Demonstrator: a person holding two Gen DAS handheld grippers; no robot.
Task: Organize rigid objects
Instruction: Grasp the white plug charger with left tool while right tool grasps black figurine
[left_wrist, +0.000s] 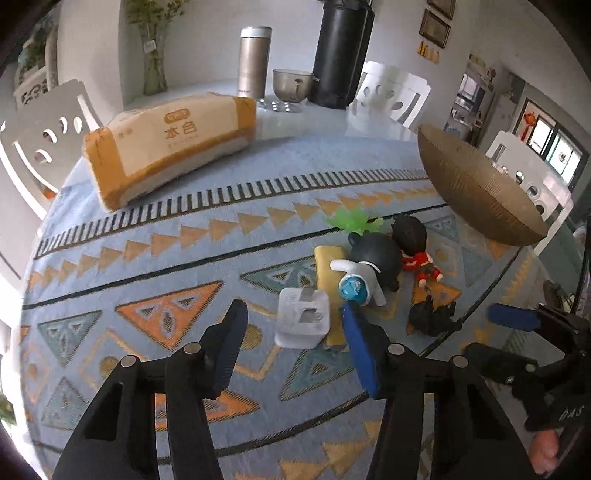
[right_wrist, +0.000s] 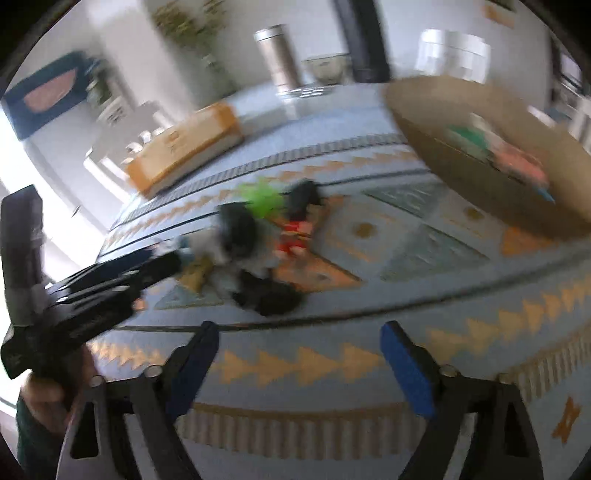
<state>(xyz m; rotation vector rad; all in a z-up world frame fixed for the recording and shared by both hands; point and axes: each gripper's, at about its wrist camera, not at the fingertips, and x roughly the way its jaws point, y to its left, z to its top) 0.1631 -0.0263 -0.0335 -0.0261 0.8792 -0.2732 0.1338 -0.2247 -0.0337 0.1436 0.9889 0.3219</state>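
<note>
A white plug adapter (left_wrist: 303, 321) lies on the patterned cloth between the fingers of my open left gripper (left_wrist: 291, 321). Beside it lie a yellow block (left_wrist: 327, 273), a black-and-white figure with a blue face (left_wrist: 369, 273), a red-dressed doll (left_wrist: 413, 247), a black toy (left_wrist: 430, 317) and a green plastic leaf (left_wrist: 351, 219). A brown woven basket (left_wrist: 476, 192) stands at the right. My right gripper (right_wrist: 299, 358) is open and empty, short of the blurred toy pile (right_wrist: 258, 251); the basket (right_wrist: 461, 162) holds colourful items.
A wrapped tissue pack (left_wrist: 170, 144) lies at the far left of the table. A steel flask (left_wrist: 255, 61), a glass bowl (left_wrist: 293, 85) and a black bottle (left_wrist: 343, 51) stand at the back. White chairs (left_wrist: 391, 96) ring the table.
</note>
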